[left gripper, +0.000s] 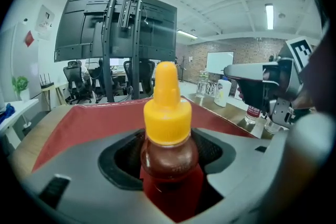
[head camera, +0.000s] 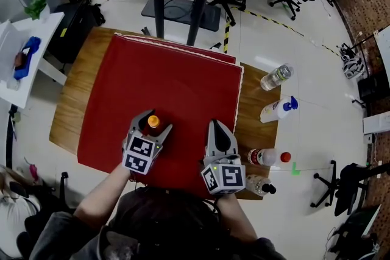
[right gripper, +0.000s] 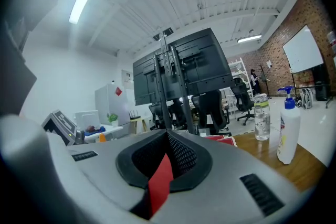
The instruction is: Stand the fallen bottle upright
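Nearest, at six o'clock in the head view, the person's forearms reached out to the two tongs. The left gripper (head camera: 157, 121) was clenched on the bottle (left gripper: 168, 118), a brown sauce bottle with a yellow cap. Its own view showed the cap pointing up and the body pinched at the shoulder. At its three o'clock the right gripper (head camera: 218, 128) was closed on nothing, with only a sliver of red between its jaws. Both hovered over the near edge of the red cloth (head camera: 158, 70) on the wooden table (head camera: 70, 106).

The righting step looked nearly done. Whether the base touched the cloth was hidden. The next move would call for setting it flat, then releasing gently. Four spare bottles (head camera: 276, 77) stood beyond, between two and four o'clock.
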Available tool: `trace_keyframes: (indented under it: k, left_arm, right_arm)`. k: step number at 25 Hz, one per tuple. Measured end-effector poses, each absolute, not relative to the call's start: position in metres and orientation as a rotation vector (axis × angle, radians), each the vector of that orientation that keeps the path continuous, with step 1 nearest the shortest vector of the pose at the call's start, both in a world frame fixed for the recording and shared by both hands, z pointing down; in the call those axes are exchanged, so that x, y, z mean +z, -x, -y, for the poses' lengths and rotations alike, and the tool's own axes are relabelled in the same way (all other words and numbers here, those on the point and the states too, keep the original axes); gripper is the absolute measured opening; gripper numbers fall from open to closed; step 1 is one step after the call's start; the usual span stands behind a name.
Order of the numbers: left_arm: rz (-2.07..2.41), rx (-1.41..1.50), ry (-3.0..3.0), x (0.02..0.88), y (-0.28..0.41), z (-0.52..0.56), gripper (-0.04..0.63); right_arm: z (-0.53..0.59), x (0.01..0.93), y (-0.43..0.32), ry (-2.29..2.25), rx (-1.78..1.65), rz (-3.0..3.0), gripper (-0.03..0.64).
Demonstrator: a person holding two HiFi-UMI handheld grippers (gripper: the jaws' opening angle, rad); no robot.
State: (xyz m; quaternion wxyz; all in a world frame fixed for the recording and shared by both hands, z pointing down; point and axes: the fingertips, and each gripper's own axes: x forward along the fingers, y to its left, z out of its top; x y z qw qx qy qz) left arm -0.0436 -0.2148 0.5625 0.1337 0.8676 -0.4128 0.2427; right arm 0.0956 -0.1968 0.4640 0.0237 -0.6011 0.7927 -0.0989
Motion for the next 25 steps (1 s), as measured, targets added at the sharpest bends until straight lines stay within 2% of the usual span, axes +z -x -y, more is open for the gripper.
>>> trace_keyframes:
  k: [25]
  left_arm:
    - [1.365, 0.530, -2.645, 0.568, 0.044, 0.222, 0.310]
  right_arm:
    - [0.192, 0.474, -0.082, 1.870, -0.327, -2.452, 0.006]
